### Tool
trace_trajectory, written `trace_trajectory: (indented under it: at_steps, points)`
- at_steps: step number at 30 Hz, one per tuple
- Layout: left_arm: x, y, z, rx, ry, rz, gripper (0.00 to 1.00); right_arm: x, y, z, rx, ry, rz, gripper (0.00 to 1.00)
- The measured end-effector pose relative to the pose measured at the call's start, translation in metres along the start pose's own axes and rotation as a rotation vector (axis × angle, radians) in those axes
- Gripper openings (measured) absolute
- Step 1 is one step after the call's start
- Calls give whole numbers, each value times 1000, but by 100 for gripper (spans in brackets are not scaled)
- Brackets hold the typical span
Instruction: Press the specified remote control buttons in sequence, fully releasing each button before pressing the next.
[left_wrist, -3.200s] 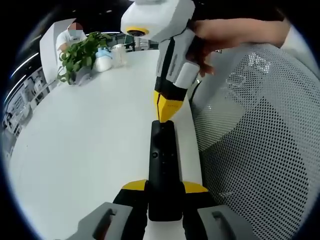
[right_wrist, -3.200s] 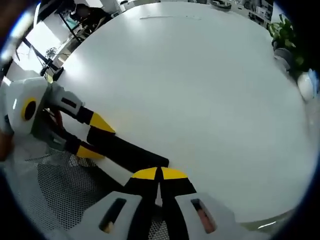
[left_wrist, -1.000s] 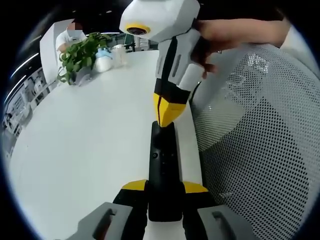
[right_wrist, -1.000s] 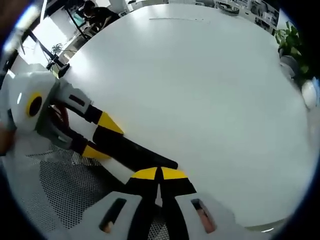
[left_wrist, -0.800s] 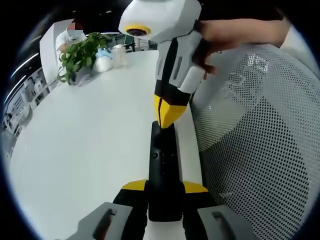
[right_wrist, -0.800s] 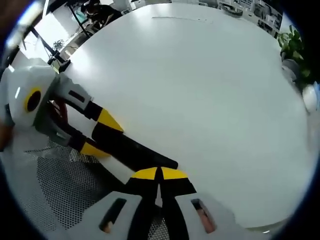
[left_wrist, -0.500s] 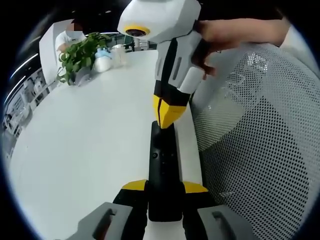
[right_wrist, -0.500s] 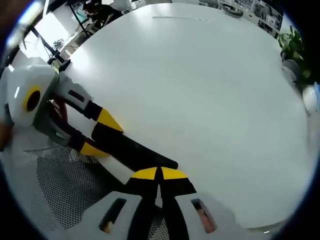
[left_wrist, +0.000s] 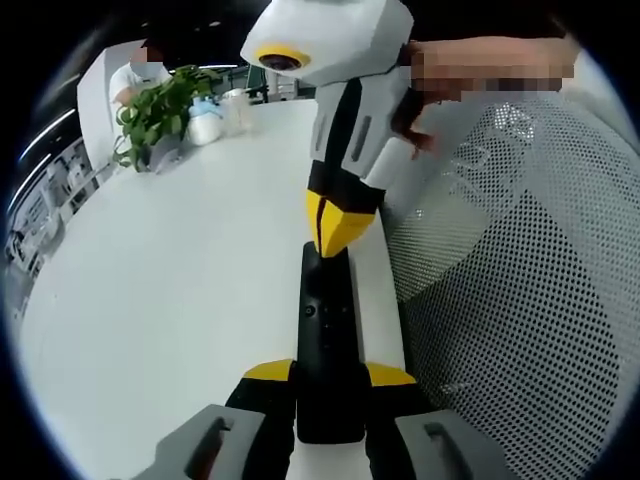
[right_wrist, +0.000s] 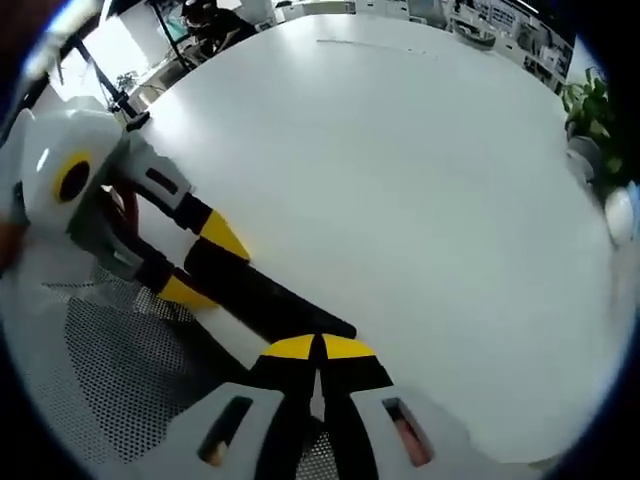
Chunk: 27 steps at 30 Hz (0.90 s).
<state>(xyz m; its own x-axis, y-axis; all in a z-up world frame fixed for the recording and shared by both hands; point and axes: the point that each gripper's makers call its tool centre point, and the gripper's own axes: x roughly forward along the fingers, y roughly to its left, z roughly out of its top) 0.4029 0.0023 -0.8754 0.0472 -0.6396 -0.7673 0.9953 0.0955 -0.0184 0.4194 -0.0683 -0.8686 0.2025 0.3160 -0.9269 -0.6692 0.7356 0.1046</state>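
A slim black remote control (left_wrist: 327, 335) lies lengthwise between the jaws of my left gripper (left_wrist: 328, 373), which is shut on its near end, just above the white table (left_wrist: 170, 280). My right gripper (left_wrist: 335, 238) comes down from above, shut, its yellow tips touching the remote's far end. A round button shows on the remote's top face below those tips. In the right gripper view my right gripper (right_wrist: 320, 349) is shut with its tips on the remote control (right_wrist: 265, 295), and the left gripper (right_wrist: 205, 268) holds the remote from the left.
A white mesh chair back (left_wrist: 510, 300) stands close along the table's edge on the right. At the far side of the table are a potted plant (left_wrist: 160, 110), a white jug (left_wrist: 207, 122) and a glass (left_wrist: 238, 108). A person's hand holds the right gripper.
The right gripper's body has tilted slightly while its tips stay at the remote's far end. The left gripper and the remote have not moved.
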Motion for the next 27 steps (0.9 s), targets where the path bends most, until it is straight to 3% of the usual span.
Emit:
trace_trajectory:
  at_steps: [4,27]
  points:
    - [0,0,0,-1,-1,1,25,1,1,0,-138,12,-49,0]
    - [0,0,1,-9,-10,7,25,1,0,0,-24,12,-41,0]
